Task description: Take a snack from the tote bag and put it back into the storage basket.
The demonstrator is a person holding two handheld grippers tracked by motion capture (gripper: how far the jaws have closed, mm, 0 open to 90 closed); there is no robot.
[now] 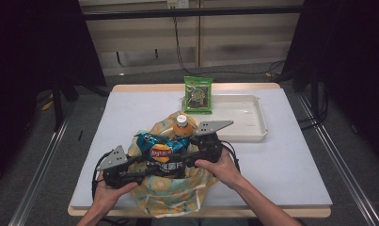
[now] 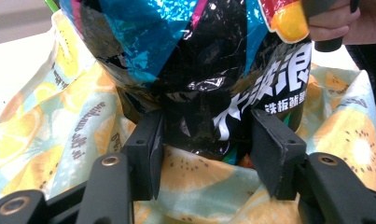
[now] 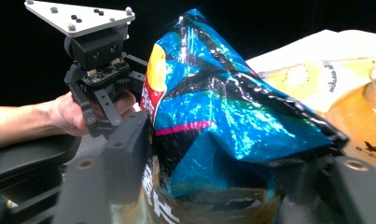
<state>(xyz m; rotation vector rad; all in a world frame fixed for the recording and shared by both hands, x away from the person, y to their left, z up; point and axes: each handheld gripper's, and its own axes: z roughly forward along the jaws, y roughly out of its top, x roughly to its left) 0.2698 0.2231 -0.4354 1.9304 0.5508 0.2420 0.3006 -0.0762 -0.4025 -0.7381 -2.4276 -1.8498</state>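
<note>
We note the chip bag (image 1: pixel 160 154), blue and black foil, standing in the mouth of a fruit-print cloth bag (image 1: pixel 170 190) near the front edge of the surface (image 1: pixel 130 113), with an orange-capped bottle (image 1: pixel 181 126) just behind it. The left hand-held gripper (image 2: pixel 205 151) has its jaws on either side of the chip bag's lower part, both pads against the foil, pinching it. The right hand-held gripper (image 3: pixel 227 186) straddles the bag from the other side; its left pad touches the foil, but the right one is lost behind a fold, so we cannot tell whether it grips. To do this step well, we judge both should close gently on the crimped edges and move together, since the foil will crumple. How deep the chip bag sits in the cloth is hidden. Farther back, a green packet (image 1: pixel 198 94) leans on a white tray (image 1: pixel 253 134).
</note>
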